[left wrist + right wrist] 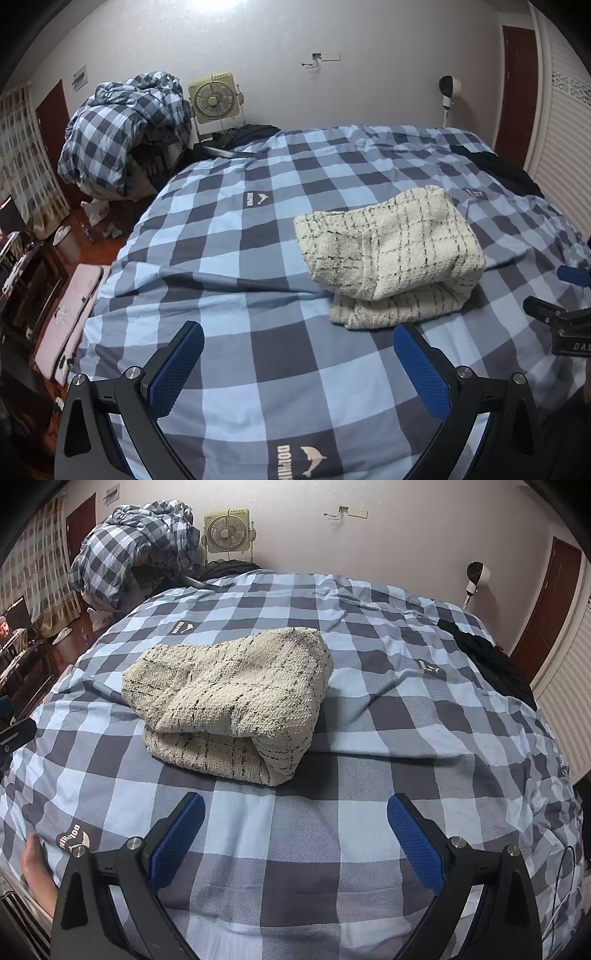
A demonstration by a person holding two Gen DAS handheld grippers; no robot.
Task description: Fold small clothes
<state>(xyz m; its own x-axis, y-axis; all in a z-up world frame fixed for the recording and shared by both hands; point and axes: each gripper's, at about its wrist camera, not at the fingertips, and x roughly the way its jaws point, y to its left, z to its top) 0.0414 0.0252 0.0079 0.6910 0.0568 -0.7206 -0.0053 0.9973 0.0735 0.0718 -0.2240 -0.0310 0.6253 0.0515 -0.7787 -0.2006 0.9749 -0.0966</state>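
A: Starting at the left, what do we have? Our left gripper (pixel 297 338) hangs over the near part of the checked bedcover (pixel 229 258) with its blue pads spread wide and nothing between them.

B: Agreed. Just right of it and a little farther off lies the cream knit garment (pixel 391 258), doubled over itself into a thick bundle on the cover, near the middle of the bed.

A: In the right wrist view we see the same bundle (pixel 229 698), now left of centre and beyond our right gripper (pixel 295 812), which also stands wide apart and empty above the cover (pixel 369 720).

B: So neither of us touches the cloth. Which step do we judge this to be?

A: We think the folding of this piece is nearly done: layers are stacked, with a rolled fold along the near edge. Yet the top layer sits skewed, its far corner bulging up and the left flap overhanging.

B: Then the next move likely calls for a tidy-up. We would bring both grippers forward, one to each side of the bundle, and press or square the top layer.

A: It is bulky knit, so we expect it to spring back; a firm low pinch at the edges should serve better than a light nudge.

B: Farther right, a dark garment (pixel 491 664) lies at the bed's far edge, possibly next.
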